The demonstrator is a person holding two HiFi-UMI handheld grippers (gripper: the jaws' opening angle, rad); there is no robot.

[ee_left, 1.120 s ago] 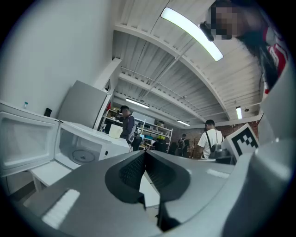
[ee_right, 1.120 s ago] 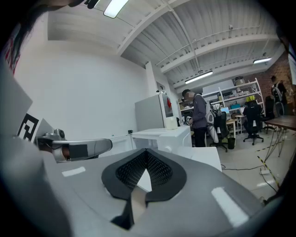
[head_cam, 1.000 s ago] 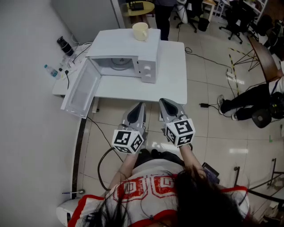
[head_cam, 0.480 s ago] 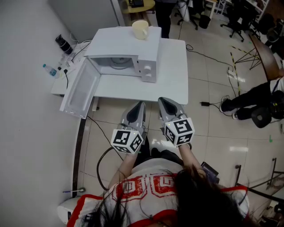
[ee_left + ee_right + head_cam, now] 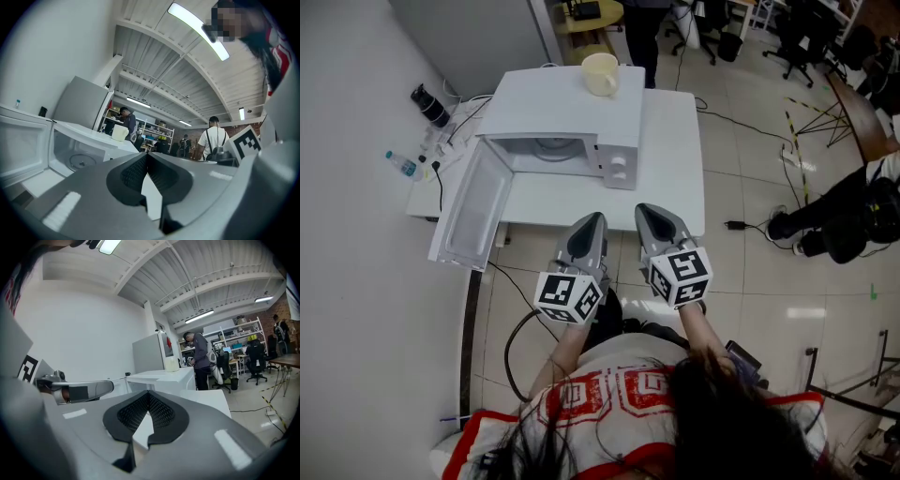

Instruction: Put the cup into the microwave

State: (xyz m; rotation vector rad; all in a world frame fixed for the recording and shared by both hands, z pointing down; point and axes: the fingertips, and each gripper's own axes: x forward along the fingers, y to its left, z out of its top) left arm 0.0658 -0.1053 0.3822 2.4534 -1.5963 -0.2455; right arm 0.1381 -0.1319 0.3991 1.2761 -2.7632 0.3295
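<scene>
**Now nearer the microwave, both grippers shut and empty**

The ribbed black fingers (image 5: 135, 172) of the left gripper (image 5: 147, 155) are pressed together at their tips with nothing between them. The fingers (image 5: 162, 411) of the right gripper (image 5: 149, 393) meet the same way, also on nothing. Both grippers point level towards the boxy white microwave oven (image 5: 567, 111), side by side and well short of its front.

Against the head view a second ago, the microwave and the white rectangular table (image 5: 670, 159) under it sit lower and larger. The grippers keep their place in the picture. I read that as the person walking in on the microwave with both hands carried along. The approach is under way and nothing has been picked up yet.

The pale cream cup (image 5: 600, 73) has not moved. It stands upright on top of the microwave, near the roof's back right corner. The microwave's white door (image 5: 473, 202) hangs wide open to the left, so the cavity is ready to take the cup.

From above, the microwave's roof hides most of the cavity, though the left gripper view shows a round turntable (image 5: 80, 161) inside. I cannot make out the cup's handle, or whether it holds anything. Each gripper's own grey body fills the lower half of its view. The marker cubes cover the person's hands.
</scene>
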